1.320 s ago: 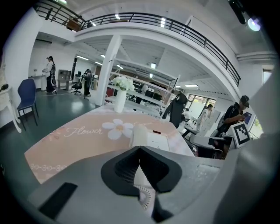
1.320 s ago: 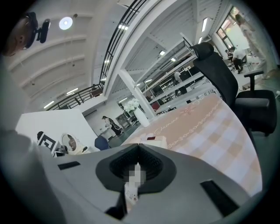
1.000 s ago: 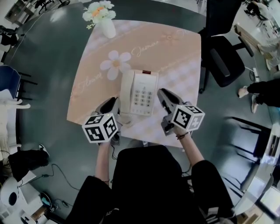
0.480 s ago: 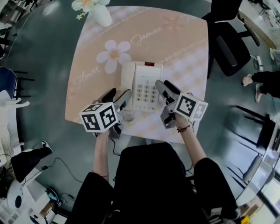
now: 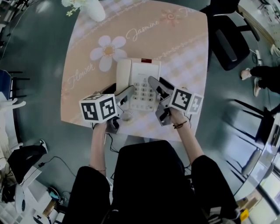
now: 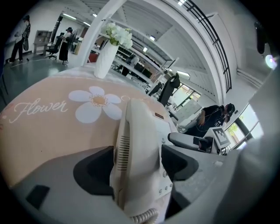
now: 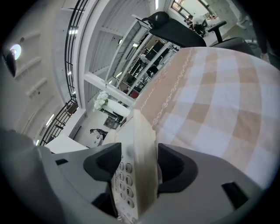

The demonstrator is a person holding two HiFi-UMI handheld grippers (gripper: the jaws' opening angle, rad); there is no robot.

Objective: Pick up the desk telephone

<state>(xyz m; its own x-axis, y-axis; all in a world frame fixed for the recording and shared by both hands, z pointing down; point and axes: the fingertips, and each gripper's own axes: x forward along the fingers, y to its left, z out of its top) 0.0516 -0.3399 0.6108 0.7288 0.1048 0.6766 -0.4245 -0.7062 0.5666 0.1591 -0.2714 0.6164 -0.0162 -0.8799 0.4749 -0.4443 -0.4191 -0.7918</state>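
**A:** Well, where did the cream plastic desk telephone (image 5: 139, 83) sit just then?

**B:** Flat on the peach-and-white checked tablecloth (image 5: 179, 48), near its middle. The handset lay in the cradle along the left side, keypad facing up. The printed white daisy (image 5: 107, 50) lay at its 10 o'clock, and the white vase of white flowers (image 5: 92, 8) stood well beyond that, at 11.

**A:** And the left gripper (image 5: 121, 92)?

**B:** It sat at the phone's 7 o'clock, pointing downward. Its jaws were opening, and its own view showed the handset side of the phone between the two dark pads. The coiled cord (image 6: 142, 215) curled out right below.

**A:** Clamped?

**B:** No, I couldn't see the pads pressing; they stood either side of it.

**A:** The right gripper (image 5: 157, 85)?

**B:** Same story at 5 o'clock: jaws opening, the keypad edge of the phone between them. One jaw was over the number keys, the other outside over the cloth.

**A:** Anything else around?

**B:** The cloth covered a dark grey round table (image 5: 43, 57), and a black office chair (image 5: 229, 41) stood off at 2 o'clock.
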